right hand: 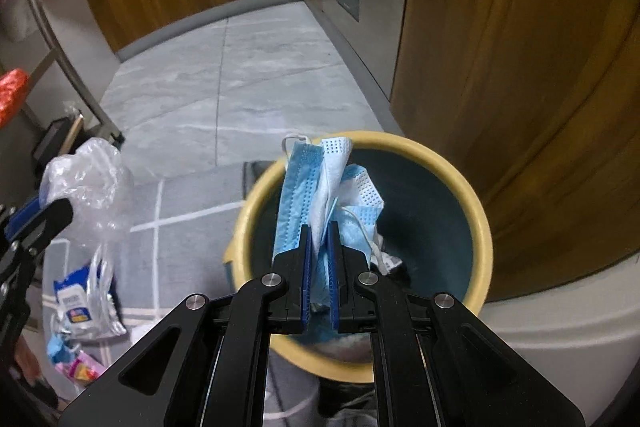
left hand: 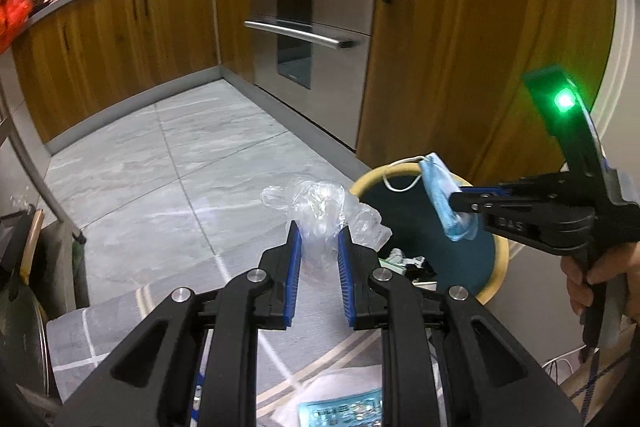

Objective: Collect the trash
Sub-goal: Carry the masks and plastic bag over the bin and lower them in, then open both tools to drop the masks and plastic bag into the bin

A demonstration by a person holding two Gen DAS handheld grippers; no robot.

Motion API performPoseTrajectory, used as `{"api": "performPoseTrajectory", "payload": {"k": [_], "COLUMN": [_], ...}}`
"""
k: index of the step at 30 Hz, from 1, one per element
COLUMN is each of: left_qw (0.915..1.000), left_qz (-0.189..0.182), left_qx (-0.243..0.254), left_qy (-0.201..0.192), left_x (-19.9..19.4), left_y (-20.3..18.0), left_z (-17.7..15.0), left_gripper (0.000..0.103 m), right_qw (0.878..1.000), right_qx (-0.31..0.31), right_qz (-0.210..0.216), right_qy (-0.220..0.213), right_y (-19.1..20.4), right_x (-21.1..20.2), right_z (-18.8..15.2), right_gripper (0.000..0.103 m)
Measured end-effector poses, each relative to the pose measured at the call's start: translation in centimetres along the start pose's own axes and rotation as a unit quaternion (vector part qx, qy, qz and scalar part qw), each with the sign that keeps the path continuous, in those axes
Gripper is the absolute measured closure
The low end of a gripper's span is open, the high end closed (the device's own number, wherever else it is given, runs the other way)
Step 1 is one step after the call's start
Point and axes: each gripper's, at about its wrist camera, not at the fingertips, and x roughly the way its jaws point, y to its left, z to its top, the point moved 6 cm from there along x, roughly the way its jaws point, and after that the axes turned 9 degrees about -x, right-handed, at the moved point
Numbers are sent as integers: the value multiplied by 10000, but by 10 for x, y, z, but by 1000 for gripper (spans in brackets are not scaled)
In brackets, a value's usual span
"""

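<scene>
Pale blue face mask (right hand: pixel 316 195) with white dotted edging and white loops, over a bin (right hand: pixel 478 227) with a cream-yellow rim and dark teal inside. Clear crinkled plastic bag (left hand: pixel 324 211). Black tongs (right hand: pixel 319 227), blue pads. Grey marbled floor (left hand: pixel 168 155), brown wood cabinets (left hand: pixel 120 39).

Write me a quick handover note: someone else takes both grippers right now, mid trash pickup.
Left gripper: shut on a clear plastic bag, just short of the bin.
Right gripper: shut on a blue face mask, hanging over the bin's opening.
Done: some scraps already lie in the bin.
Left: drop the mask, then the bag. On the mat remain a wipes packet and small wrappers.
</scene>
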Motion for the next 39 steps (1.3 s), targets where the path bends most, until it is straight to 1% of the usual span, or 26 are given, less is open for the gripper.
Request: {"api": "performPoseTrajectory", "payload": {"k": [2,5,10,20,26,29,30,31,35,39], "left_qw": [10000,9998,9990,9959,9948,9949,9948,9948,9949,9950], "left_qz": [-50,-143,-248,-199,-183,-205,-203,-200,-198,-174], "left_qx": [-1,-84,-21,459,526,468,458,463,433,420], "left_qy": [51,141,378,759,851,872,884,883,887,886], "left_x": [7,19,43,84,97,100,101,101,102,102], "left_y": [-10,-20,-45,-70,-77,-76,-75,-75,-73,-72], "left_z": [-2,-7,-19,-39,-43,-42,-42,-42,-43,-44], "left_gripper": [86,86,86,85,85,82,78,76,71,64], "right_qw": [9998,9994,9994,9982,9975,9973,9972,9972,9973,9975], "right_qx": [-133,-127,-53,-28,-73,-95,-103,-103,-73,-88], "right_qz": [-89,-65,-68,-240,-360,-405,-418,-430,-419,-389], "right_qy": [134,311,337,543,600,604,607,611,605,586], "right_y": [-3,-9,-19,-37,-42,-41,-41,-42,-42,-40], "right_x": [7,17,21,35,39,42,42,42,43,43], "right_z": [-1,-5,-6,-14,-18,-17,-17,-17,-16,-17], "right_gripper": [94,94,94,94,94,94,94,90,86,80]}}
